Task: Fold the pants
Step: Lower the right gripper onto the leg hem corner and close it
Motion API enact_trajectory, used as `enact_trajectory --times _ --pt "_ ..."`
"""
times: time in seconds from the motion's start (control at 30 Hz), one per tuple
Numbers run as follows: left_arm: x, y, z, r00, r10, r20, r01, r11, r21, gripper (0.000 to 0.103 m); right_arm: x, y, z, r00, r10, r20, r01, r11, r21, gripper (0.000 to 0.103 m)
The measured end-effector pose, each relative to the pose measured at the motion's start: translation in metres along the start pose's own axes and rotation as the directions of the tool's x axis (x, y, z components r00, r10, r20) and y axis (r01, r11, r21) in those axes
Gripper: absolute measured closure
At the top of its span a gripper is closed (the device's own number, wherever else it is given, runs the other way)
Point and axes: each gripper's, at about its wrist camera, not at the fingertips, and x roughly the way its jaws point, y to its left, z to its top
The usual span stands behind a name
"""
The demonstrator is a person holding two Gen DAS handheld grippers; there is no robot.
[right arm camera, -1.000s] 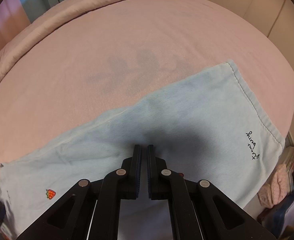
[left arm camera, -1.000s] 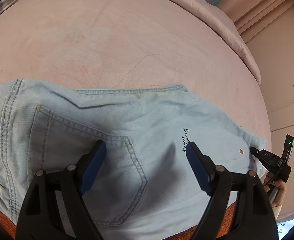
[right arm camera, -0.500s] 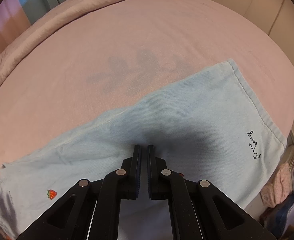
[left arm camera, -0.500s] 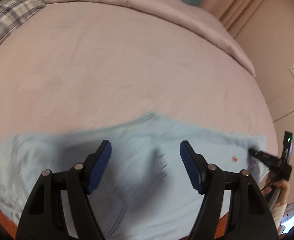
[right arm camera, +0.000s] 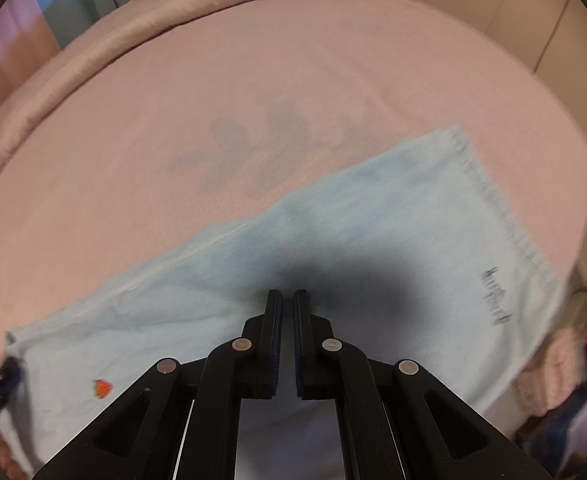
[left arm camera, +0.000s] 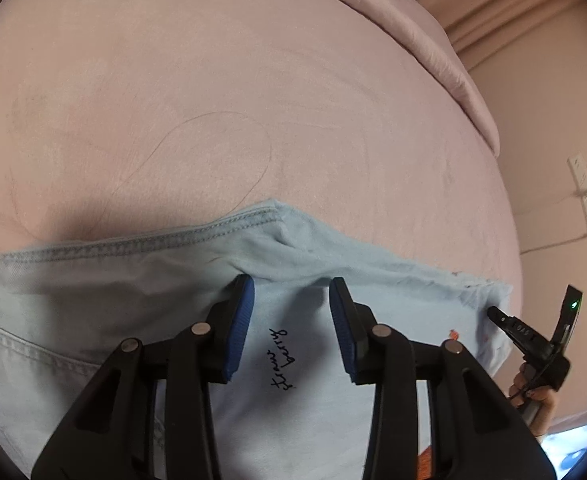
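L gripper (left arm camera: 291,294) fingers apart over pants (left arm camera: 93,312) — R gripper (right arm camera: 287,300) nipped shut.

The left gripper (left arm camera: 291,286) is narrowing its jaws and dropping lower onto the pants (left arm camera: 301,396), bunching a fold of hem between them.

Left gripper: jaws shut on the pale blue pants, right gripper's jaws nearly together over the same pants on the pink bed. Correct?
Not quite. The left gripper is open: the left wrist view shows its blue pads wide apart over the pants. The rest holds: the right gripper has its jaws nearly together over the pants on the pink bed.
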Motion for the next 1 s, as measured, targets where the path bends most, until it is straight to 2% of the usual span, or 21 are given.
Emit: enact_trajectory --times 0.07,0.1,0.13,0.2,0.23,0.4,0.53,0.67,0.73,0.77,0.9,1.0 --pt "-0.002 0.004 0.0 1.0 -0.014 0.0 0.014 1.0 -0.011 0.065 -0.005 -0.005 0.01 0.998 -0.048 0.039 0.049 0.999 -0.008 0.093" --pt "-0.003 0.004 0.0 1.0 -0.015 0.001 0.015 1.0 -0.007 0.066 -0.005 -0.01 0.016 0.998 -0.05 0.043 0.05 0.999 0.007 0.076" --pt "-0.003 0.003 -0.001 1.0 -0.012 0.005 0.012 1.0 0.002 0.066 -0.005 -0.016 0.023 0.998 -0.048 0.043 0.047 0.998 0.031 0.053" --pt "-0.004 0.002 -0.003 1.0 -0.003 0.012 0.003 1.0 0.016 0.066 -0.005 -0.026 0.033 0.997 -0.046 0.056 0.042 0.997 0.063 0.033" --pt "-0.005 0.001 -0.004 1.0 0.004 0.015 -0.005 1.0 0.025 0.066 -0.003 -0.03 0.039 0.997 -0.051 0.061 0.046 0.996 0.076 0.032" --pt "-0.002 0.002 -0.004 1.0 0.003 0.011 -0.004 1.0 0.019 0.065 0.015 -0.039 0.058 0.995 -0.091 0.033 0.088 0.993 0.081 0.032" --pt "0.0 0.004 -0.003 1.0 -0.017 0.013 0.017 1.0 0.01 0.065 0.039 -0.04 0.057 0.997 -0.077 -0.013 0.077 0.995 0.062 0.032" --pt "-0.001 0.004 -0.003 1.0 -0.014 0.014 0.014 1.0 0.019 0.065 0.043 -0.042 0.054 0.997 -0.071 0.015 0.07 0.995 0.066 0.033" --pt "-0.001 0.004 -0.003 1.0 -0.012 0.014 0.012 1.0 0.021 0.065 0.042 -0.043 0.053 0.998 -0.065 0.017 0.064 0.995 0.075 0.049" --pt "-0.001 0.005 -0.003 1.0 -0.013 0.014 0.012 1.0 0.02 0.065 0.04 -0.043 0.053 0.998 -0.061 0.018 0.06 0.995 0.073 0.053" --pt "0.0 0.005 -0.002 1.0 -0.018 0.015 0.017 1.0 0.018 0.065 0.036 -0.043 0.051 0.996 -0.078 0.031 0.076 0.995 0.063 0.081" --pt "0.0 0.005 -0.001 1.0 -0.016 0.015 0.015 1.0 0.021 0.065 0.03 -0.051 0.046 0.996 -0.066 0.056 0.06 0.994 0.096 0.091"
